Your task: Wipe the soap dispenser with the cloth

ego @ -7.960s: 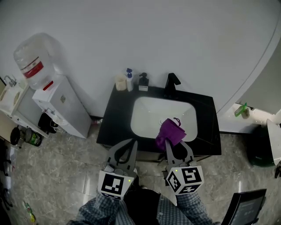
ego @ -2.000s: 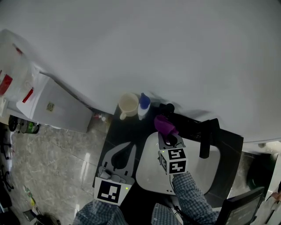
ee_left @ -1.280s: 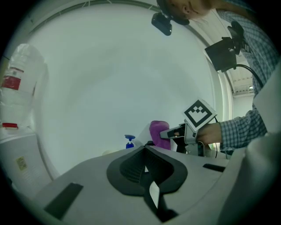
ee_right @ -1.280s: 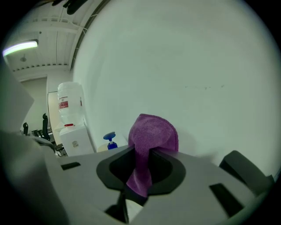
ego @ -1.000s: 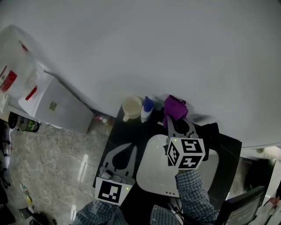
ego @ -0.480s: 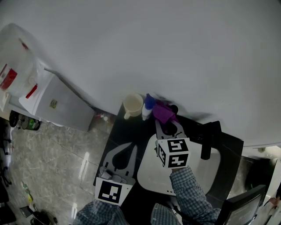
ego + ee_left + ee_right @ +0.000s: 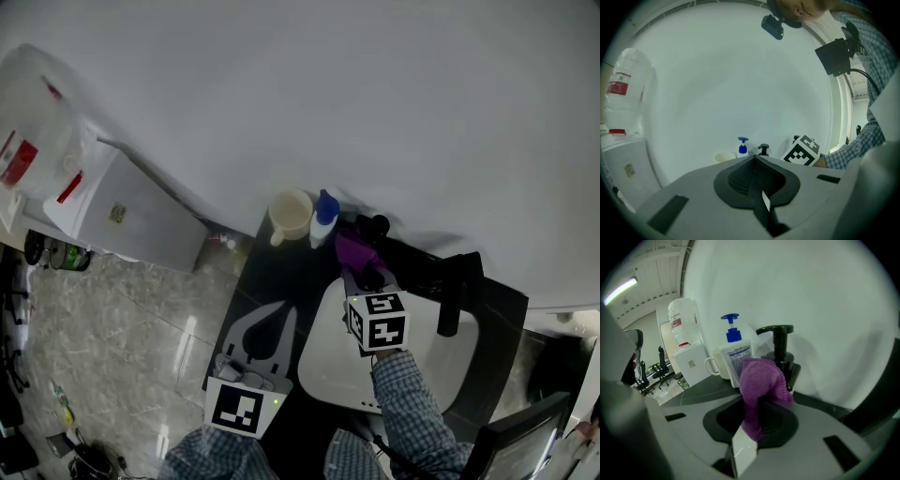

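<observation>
Right claw (image 7: 751, 425) pinches purple knitted cloth (image 7: 761, 378) against black pump soap dispenser (image 7: 782, 350) for wiping; left claw (image 7: 756, 164) pressed together, empty, well back from dispenser.

No legible text anywhere; red label (image 7: 618, 87) on water jug (image 7: 628, 65), white print too small to read; blue-printed label (image 7: 741, 358) on blue-pump bottle (image 7: 732, 348), lines blurred, unreadable; small sticker (image 7: 117, 214) on water dispenser cabinet (image 7: 155, 239), mark not decipherable; black-and-white square code markers, no letters or digits, on cubes of right gripper (image 7: 364, 274) and left gripper (image 7: 279, 314).
</observation>
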Demonstrator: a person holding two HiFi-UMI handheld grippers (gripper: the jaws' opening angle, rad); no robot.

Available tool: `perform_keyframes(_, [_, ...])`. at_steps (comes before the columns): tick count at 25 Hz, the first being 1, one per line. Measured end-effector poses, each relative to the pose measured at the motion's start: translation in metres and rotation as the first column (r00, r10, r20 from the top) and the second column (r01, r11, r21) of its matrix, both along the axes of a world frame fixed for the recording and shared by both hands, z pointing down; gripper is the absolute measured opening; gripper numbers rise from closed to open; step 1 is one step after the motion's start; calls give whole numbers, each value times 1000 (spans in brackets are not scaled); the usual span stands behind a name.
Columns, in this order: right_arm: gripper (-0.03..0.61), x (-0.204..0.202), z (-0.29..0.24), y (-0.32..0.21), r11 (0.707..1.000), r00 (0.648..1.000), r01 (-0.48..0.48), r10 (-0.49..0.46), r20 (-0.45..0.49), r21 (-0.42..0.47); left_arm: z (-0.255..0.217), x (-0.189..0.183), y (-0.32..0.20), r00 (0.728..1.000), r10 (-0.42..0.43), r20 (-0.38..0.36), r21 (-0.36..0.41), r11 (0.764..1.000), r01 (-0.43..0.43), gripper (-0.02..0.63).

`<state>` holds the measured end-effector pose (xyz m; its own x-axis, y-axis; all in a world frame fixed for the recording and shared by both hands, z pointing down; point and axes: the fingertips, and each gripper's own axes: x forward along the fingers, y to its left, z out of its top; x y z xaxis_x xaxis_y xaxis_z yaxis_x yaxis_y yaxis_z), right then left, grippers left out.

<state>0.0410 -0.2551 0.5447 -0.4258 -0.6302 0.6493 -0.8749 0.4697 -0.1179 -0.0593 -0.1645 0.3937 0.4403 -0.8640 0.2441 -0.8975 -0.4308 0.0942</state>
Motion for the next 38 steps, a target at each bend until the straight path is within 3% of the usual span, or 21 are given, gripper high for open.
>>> perform_keyframes(10, [74, 36, 1, 1, 996, 996, -85, 85, -11, -3, 3, 8, -1, 1000, 19, 0, -2, 1000, -19, 2])
perform_keyframes(23, [74, 94, -28, -5, 965, 967, -252, 254, -21, 78, -6, 16, 1, 999, 45, -10, 17, 999, -45, 2])
perform_keyframes(33, [75, 96, -91, 15, 926, 931, -346, 319, 174, 154, -31, 7, 14, 998, 59, 7, 66, 996, -60, 2])
perform_keyframes(38, [75, 95, -133, 38, 887, 901, -406, 347, 260, 222, -40, 4, 21, 996, 84, 21, 82, 993, -86, 2])
